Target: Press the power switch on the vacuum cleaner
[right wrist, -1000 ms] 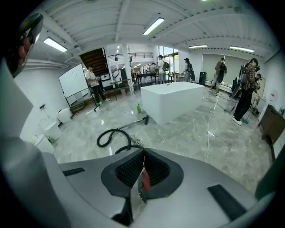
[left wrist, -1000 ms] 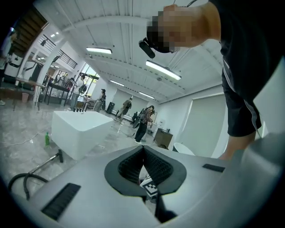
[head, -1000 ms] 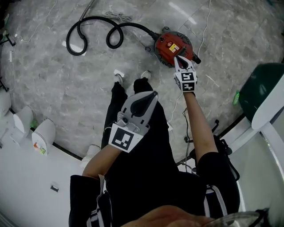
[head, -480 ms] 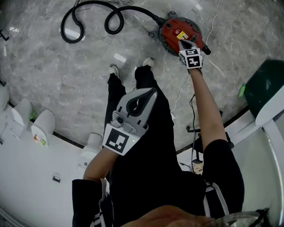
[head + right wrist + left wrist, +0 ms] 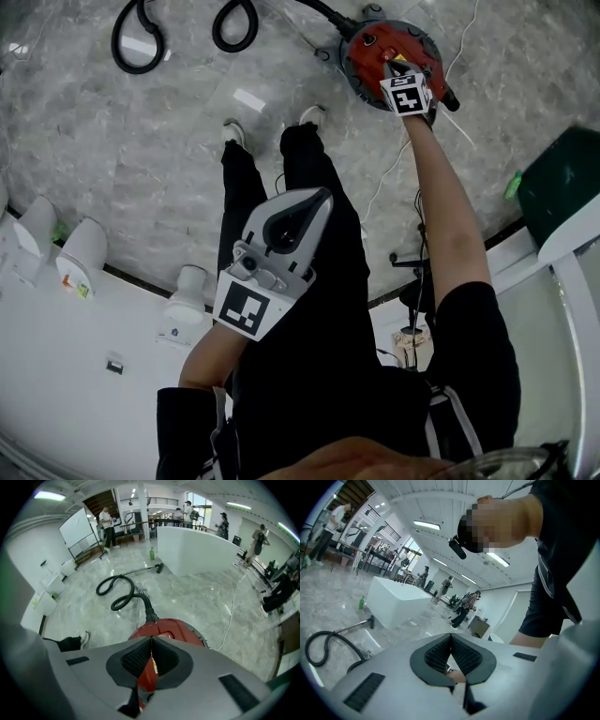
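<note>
The red round vacuum cleaner (image 5: 375,42) stands on the marble floor at the top of the head view, its black hose (image 5: 141,42) coiling off to the left. My right gripper (image 5: 388,67) is shut, and its tip rests on the vacuum's top near a yellow label. In the right gripper view the closed jaws (image 5: 151,641) cover the middle of the red body (image 5: 171,629), so the switch itself is hidden. My left gripper (image 5: 322,197) is shut and empty, held over the person's dark trousers, far from the vacuum. Its own view shows its tips (image 5: 451,637) pointing up into the room.
A white cord (image 5: 389,173) trails across the floor by the vacuum. White bins (image 5: 80,262) stand at the left, and a dark green container (image 5: 553,178) is at the right. A long white counter (image 5: 197,545) and several people are farther back in the hall.
My right gripper has reached forward from the vacuum's near edge onto its top. The head view has shifted, so the vacuum sits higher in frame. The left gripper has barely moved.
</note>
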Motion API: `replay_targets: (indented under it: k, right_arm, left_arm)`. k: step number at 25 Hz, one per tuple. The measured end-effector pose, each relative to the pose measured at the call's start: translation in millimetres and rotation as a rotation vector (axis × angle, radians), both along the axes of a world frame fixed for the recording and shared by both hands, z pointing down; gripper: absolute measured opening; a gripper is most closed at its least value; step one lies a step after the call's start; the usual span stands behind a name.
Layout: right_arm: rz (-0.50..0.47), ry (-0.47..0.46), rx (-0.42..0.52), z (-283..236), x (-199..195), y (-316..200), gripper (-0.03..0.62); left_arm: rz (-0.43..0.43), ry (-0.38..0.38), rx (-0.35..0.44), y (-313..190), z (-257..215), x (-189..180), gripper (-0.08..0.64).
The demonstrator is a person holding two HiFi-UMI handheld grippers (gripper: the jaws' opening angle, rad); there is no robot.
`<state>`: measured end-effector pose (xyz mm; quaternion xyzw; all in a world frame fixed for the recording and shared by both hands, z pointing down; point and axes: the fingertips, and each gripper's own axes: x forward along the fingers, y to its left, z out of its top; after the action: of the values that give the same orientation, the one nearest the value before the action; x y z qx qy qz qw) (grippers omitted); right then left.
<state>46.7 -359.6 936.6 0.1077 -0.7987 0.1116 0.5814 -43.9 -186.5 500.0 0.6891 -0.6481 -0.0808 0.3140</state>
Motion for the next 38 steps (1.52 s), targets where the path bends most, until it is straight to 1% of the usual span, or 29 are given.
replay_targets:
  k: [2,3,5,7,11,14,18,26,29,31,33,36,38]
  right_arm:
    - [-0.063,0.056,0.007,15,4,0,0.020]
    - [-0.079,0.079,0.001,22,7,1,0.020]
    - [-0.077,0.109,-0.013,33,14,1,0.020]
    - [-0.053,0.109,-0.018,38,18,-2,0.020]
    - [-0.027,0.062,-0.012,36,8,-9,0.020]
    - [-0.066,0.065,-0.018,40,4,-7,0.020]
    - [-0.148,0.122,-0.002,47,3,-1,0.020]
    - [-0.171,0.112,0.041,46,2,2,0.020]
    - [-0.177,0.113,0.045,48,-3,-2,0.020]
    - [-0.157,0.106,0.008,47,-4,0,0.020]
    - [-0.089,0.055,-0.028,35,-3,1,0.020]
    - [0.034,-0.035,-0.022,6,-3,0,0.020]
    - [0.073,-0.076,-0.013,-15,0,10,0.020]
  left_arm:
    - [-0.005,0.005,-0.007,2,4,-1,0.018]
    - [-0.002,0.007,-0.009,2,6,1,0.018]
    - [0.011,0.009,-0.015,3,9,4,0.018]
    - [0.022,0.005,-0.022,4,12,7,0.018]
    - [0.029,0.000,-0.042,7,20,6,0.018]
    - [0.023,0.010,-0.050,4,27,5,0.018]
    - [0.014,0.019,-0.046,-5,30,5,0.018]
    - [0.033,0.029,-0.048,-6,28,10,0.018]
    - [0.025,0.026,-0.042,-9,27,5,0.018]
    - [0.019,0.031,-0.044,-8,23,6,0.018]
    - [0.035,0.034,-0.045,-4,17,12,0.018]
    - [0.078,0.014,-0.034,-1,7,19,0.018]
    - [0.093,0.005,-0.027,-1,2,22,0.018]
